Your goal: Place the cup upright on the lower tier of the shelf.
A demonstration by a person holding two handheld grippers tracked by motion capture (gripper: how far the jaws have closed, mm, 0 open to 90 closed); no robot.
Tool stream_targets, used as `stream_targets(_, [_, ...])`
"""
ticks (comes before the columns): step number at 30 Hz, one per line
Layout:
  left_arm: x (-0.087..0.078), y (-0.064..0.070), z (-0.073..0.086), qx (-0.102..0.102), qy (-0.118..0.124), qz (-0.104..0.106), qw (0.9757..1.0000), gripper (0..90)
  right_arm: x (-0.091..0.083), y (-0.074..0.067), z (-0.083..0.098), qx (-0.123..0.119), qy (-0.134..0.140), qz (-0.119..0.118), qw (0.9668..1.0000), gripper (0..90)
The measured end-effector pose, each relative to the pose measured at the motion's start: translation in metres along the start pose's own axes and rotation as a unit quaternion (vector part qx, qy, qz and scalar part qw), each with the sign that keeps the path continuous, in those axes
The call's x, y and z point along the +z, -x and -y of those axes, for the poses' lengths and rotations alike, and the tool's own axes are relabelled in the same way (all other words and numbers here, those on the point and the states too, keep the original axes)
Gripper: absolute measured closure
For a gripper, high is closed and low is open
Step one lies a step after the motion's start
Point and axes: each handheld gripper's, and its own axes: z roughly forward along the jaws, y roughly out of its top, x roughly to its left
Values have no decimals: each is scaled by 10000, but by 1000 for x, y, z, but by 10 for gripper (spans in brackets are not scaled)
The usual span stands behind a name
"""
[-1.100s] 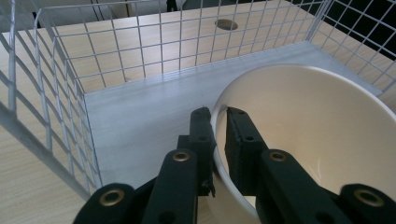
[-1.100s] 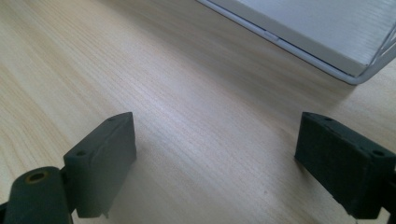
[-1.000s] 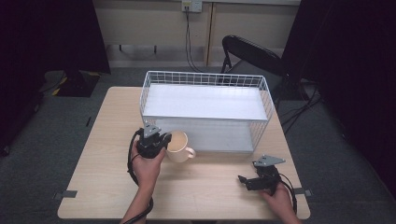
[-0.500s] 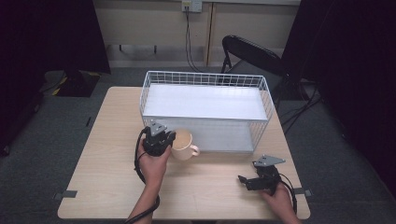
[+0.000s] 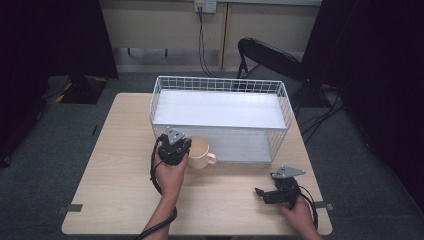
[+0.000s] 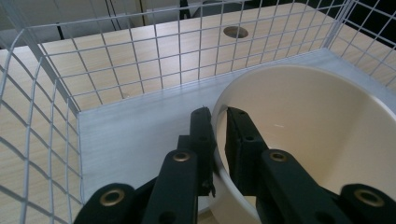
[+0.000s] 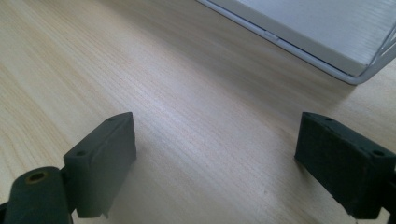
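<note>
At the near front edge of the white wire basket (image 5: 220,107), the left gripper (image 5: 176,150) has its jaws pinched tight on the rim of a cream mug (image 5: 200,153), one jaw inside the wall and one outside, as the left gripper view shows (image 6: 219,140). In that view the mug (image 6: 322,140) appears to hang over the basket's pale floor panel (image 6: 140,130), with wire mesh to the left and behind. The step in hand looks like carrying the mug into the basket. Next, the mug probably needs lowering flat onto the panel, clear of the wire wall, before the jaws let go. Well off to the right, the right gripper (image 5: 275,192) rests low on the wooden table (image 5: 110,165), its jaws spread wide (image 7: 215,154) and holding nothing.
</note>
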Motion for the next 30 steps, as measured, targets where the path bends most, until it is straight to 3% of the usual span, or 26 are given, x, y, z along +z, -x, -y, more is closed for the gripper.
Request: stream_targets(30, [22,4,-3,-47,-82,-365,9993,815,0,0,0,0,0,1,10000,118])
